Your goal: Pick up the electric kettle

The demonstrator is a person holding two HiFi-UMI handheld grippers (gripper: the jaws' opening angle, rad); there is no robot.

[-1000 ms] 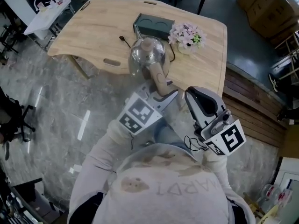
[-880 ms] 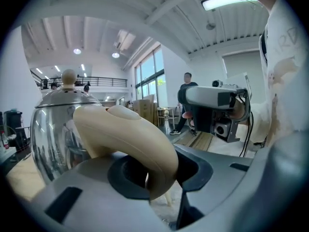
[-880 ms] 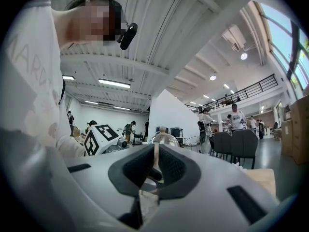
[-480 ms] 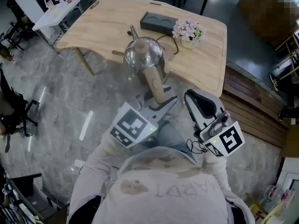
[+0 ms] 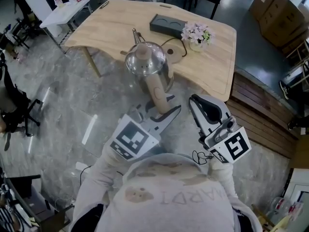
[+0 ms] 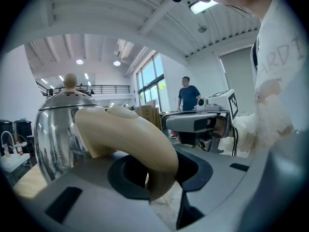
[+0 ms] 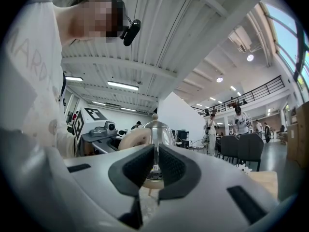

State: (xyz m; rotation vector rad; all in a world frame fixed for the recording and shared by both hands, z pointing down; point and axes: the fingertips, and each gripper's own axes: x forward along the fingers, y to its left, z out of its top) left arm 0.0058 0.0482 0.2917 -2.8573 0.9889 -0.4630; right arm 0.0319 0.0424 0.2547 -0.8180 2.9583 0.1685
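The electric kettle [image 5: 145, 59] is a shiny steel pot with a knobbed lid and a long beige handle [image 5: 157, 93]. My left gripper [image 5: 164, 111] is shut on that handle and holds the kettle in the air over the front edge of the wooden table [image 5: 111, 28]. In the left gripper view the handle [image 6: 130, 134] curves down between the dark pads of the left gripper [image 6: 154, 170], with the steel body [image 6: 55, 129] beyond. My right gripper [image 5: 198, 105] hangs to the right of the handle, shut and empty. From the right gripper [image 7: 155, 166] the kettle [image 7: 161, 132] shows ahead.
On the table lie a dark rectangular tray [image 5: 166, 25], a small pot of pink flowers [image 5: 197, 34] and a black cable [image 5: 177, 47]. A white side table [image 5: 67, 8] stands far left, cardboard boxes [image 5: 282, 13] far right, a wooden step [image 5: 260, 115] to the right.
The kettle, held by the left gripper, has come off the table edge, back toward me and slightly up. The right gripper has drawn back alongside it.
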